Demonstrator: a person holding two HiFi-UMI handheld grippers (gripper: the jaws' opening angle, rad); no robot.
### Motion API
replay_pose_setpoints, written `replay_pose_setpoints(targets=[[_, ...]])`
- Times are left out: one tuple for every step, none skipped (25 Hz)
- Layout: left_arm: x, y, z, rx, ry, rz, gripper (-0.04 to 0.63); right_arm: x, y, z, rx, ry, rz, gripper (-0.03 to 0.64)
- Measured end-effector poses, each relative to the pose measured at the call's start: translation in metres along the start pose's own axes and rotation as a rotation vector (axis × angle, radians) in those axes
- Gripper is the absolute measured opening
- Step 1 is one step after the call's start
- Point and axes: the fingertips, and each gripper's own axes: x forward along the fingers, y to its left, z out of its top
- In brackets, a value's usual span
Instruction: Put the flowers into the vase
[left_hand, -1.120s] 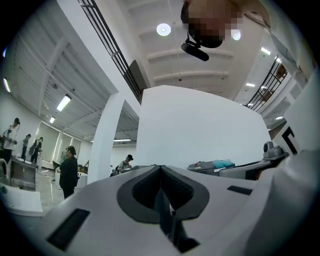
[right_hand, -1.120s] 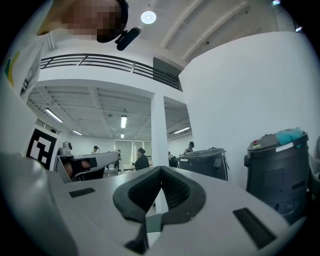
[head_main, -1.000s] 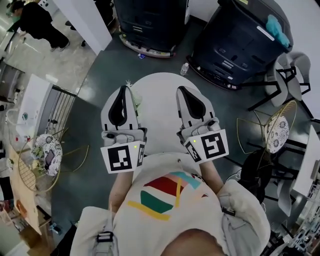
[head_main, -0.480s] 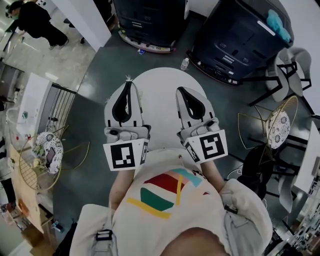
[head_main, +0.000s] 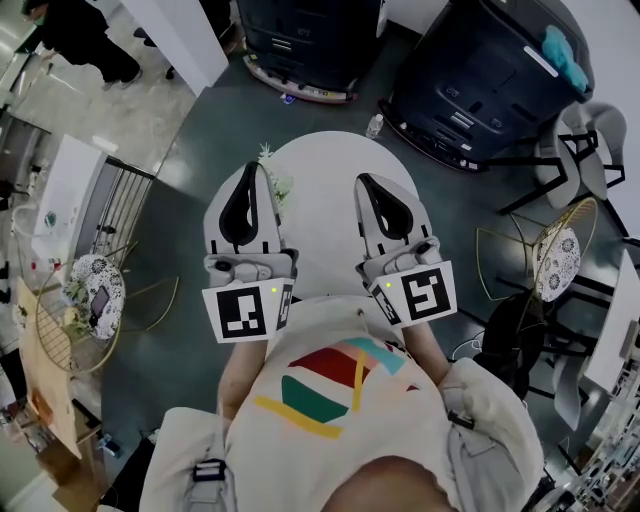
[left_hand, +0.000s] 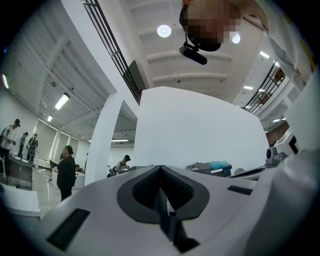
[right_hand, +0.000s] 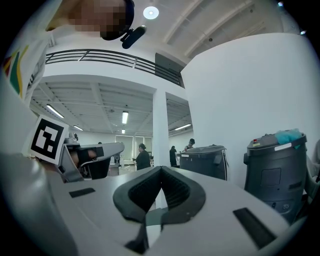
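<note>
Both grippers are held level, side by side, over the round white table (head_main: 322, 215), pointing away from the person.

- Left gripper (head_main: 252, 168): jaws pressed together, nothing between.
- Right gripper (head_main: 366, 182): likewise closed and empty.
- Flowers (head_main: 273, 180): pale sprigs at the table's far left, just beside the left gripper's tip and partly hidden by it (no vase can be made out there).

The pose reads as rest. It fits flowers awaiting pickup, or ones already standing in a hidden vase.
</note>
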Motion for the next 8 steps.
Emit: replay_pose_setpoints(targets=[[-0.0009, 0.0007, 0.0001, 0.0, -0.001, 0.003, 0.006, -0.0003, 0.0004, -0.0002, -0.002, 0.0, 0.001, 0.011], [-0.0014, 0.0013, 0.0001, 0.0, -0.001, 0.005, 0.006, -0.0004, 0.0005, -0.0003, -0.003, 0.0, 0.002, 0.011], [-0.0017, 0.0018, -0.0001, 0.0, 0.0, 0.006, 0.006, -0.0002, 0.0005, -0.0005, -0.004, 0.001, 0.002, 0.011], [-0.0018, 0.0026, -0.0004, 0.0, 0.001, 0.008, 0.006, 0.0003, 0.0006, -0.0007, -0.005, 0.001, 0.002, 0.011], [-0.0019, 0.0036, -0.0008, 0.0, 0.002, 0.009, 0.006, 0.001, 0.0009, -0.001, -0.006, 0.001, 0.002, 0.011], [-0.002, 0.0048, -0.0011, 0.0, 0.003, 0.01, 0.006, 0.0019, 0.0015, -0.0012, -0.007, 0.001, 0.003, 0.011], [-0.0021, 0.0062, -0.0013, 0.0, 0.003, 0.011, 0.006, 0.0029, 0.0023, -0.0013, -0.008, 0.001, 0.004, 0.011], [-0.0022, 0.0076, -0.0015, 0.0, 0.004, 0.012, 0.006, 0.0039, 0.0031, -0.0014, -0.01, 0.001, 0.005, 0.011]])
